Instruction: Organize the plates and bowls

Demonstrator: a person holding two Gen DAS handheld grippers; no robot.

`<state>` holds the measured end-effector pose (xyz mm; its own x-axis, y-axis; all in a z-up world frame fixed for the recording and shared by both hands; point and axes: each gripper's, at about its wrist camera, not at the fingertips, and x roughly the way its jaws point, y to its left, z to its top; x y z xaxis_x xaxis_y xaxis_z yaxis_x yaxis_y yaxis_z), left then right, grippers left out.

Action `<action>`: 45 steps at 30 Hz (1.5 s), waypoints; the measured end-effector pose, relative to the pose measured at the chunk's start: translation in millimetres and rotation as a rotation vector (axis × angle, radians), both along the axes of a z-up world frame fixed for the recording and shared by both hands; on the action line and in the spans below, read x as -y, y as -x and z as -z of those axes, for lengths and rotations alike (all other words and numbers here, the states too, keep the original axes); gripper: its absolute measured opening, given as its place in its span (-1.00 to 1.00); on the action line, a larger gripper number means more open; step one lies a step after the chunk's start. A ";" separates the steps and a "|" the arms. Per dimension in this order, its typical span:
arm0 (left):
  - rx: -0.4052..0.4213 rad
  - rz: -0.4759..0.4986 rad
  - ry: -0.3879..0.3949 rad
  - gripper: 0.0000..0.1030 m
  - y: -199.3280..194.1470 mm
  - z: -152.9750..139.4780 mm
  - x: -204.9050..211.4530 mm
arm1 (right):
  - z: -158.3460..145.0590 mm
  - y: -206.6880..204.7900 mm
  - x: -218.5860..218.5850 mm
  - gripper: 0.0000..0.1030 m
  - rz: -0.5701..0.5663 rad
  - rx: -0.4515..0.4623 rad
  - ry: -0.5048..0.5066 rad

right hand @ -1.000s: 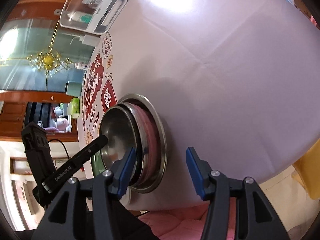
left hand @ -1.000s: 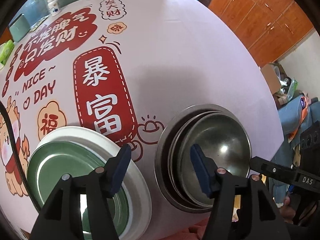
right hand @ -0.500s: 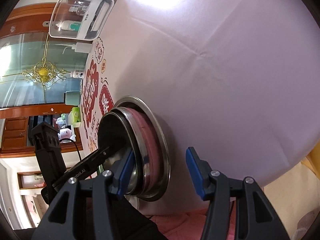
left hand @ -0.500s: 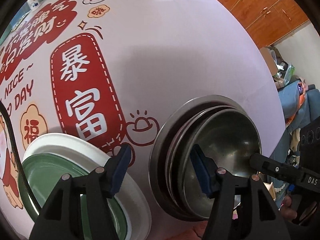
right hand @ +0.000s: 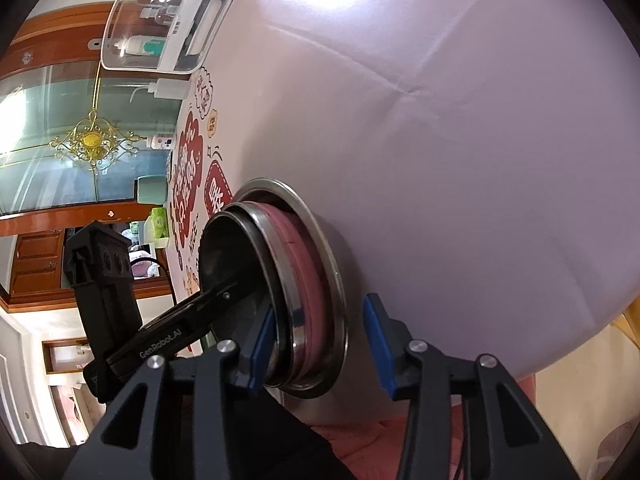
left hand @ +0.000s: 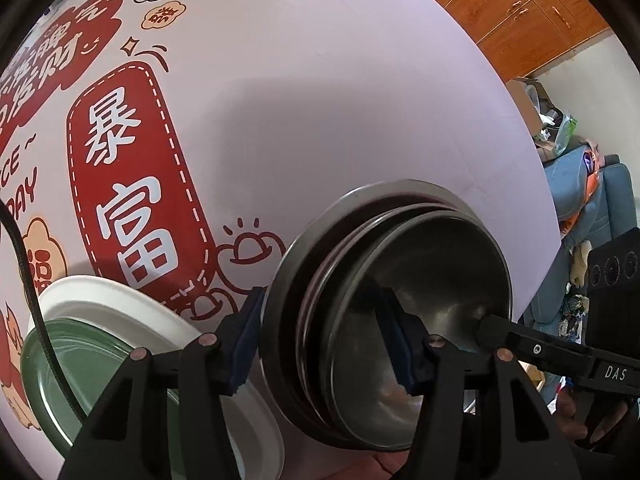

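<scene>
Pale lilac cloth covers the round table, printed on one side with red panels of white Chinese characters. Near the table's front edge sits a stack of steel bowls, nested inside one another, a pink band showing between the rims from the right wrist view. Just beside the stack, to its left, lies a white plate with a green plate resting in it. The left gripper is spread wide and straddles the stack's near rim, one blue pad outside the widest bowl and the other inside the innermost. The right gripper is likewise spread, with its pads on either side of the rims at the stack's other side. A clear lidded box stands at the far edge.
</scene>
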<state>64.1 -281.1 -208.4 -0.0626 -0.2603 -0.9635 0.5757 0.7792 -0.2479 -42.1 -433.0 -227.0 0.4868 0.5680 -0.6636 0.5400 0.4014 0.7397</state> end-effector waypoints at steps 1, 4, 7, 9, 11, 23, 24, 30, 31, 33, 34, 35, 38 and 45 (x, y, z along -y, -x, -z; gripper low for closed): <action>-0.005 0.000 0.003 0.03 -0.4 0.4 0.9 | -0.6 -0.4 -0.2 -0.27 -0.001 0.004 -0.002; -0.005 -0.002 0.001 0.02 -1.3 0.0 1.7 | -1.4 -1.4 -0.4 -0.30 -0.009 0.006 0.001; -0.005 -0.010 -0.003 0.02 0.2 0.3 2.7 | -1.8 -1.9 -0.3 -0.30 -0.017 0.007 0.003; -0.008 -0.014 -0.004 0.02 0.5 -0.3 1.1 | -2.8 -2.8 -0.1 -0.31 -0.026 0.008 0.009; -0.009 -0.020 -0.005 0.01 1.8 -0.3 -0.6 | -3.6 -3.7 -0.4 -0.32 -0.036 0.007 0.014; 0.018 -0.052 -0.028 -0.02 15.2 -8.9 1.0 | -6.0 -5.4 3.3 -0.34 -0.093 0.018 0.027; 0.019 -0.056 -0.028 -0.02 16.3 -9.8 0.6 | -6.5 -5.2 3.6 -0.34 -0.098 0.021 0.027; 0.035 -0.088 -0.022 -0.03 22.2 -18.5 -5.3 | -11.1 -2.8 5.6 -0.34 -0.133 0.042 0.039; 0.036 -0.094 -0.020 -0.03 23.6 -19.5 -6.2 | -12.5 -3.4 5.4 -0.34 -0.140 0.047 0.041; 0.041 -0.110 -0.015 -0.03 26.6 -23.1 -9.3 | -15.0 -1.6 5.8 -0.34 -0.154 0.058 0.044; 0.046 -0.122 -0.014 -0.03 29.1 -25.4 -11.4 | -16.0 -0.7 5.8 -0.34 -0.160 0.063 0.044; 0.049 -0.129 -0.014 -0.04 28.3 -26.7 -13.8 | -17.4 0.1 5.8 -0.34 -0.169 0.068 0.045; 0.064 -0.157 -0.012 -0.04 30.8 -32.9 -23.9 | -22.6 0.1 3.7 -0.34 -0.201 0.083 0.052; 0.090 -0.238 -0.011 -0.04 32.5 -48.4 -45.5 | -33.8 -6.8 -9.3 -0.35 -0.284 0.118 0.057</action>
<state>31.6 -235.6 -160.0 0.0858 -0.2466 -0.9653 0.3949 0.8980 -0.1943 -35.3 -423.7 -193.2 0.3896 0.6555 -0.6469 0.3121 0.5669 0.7624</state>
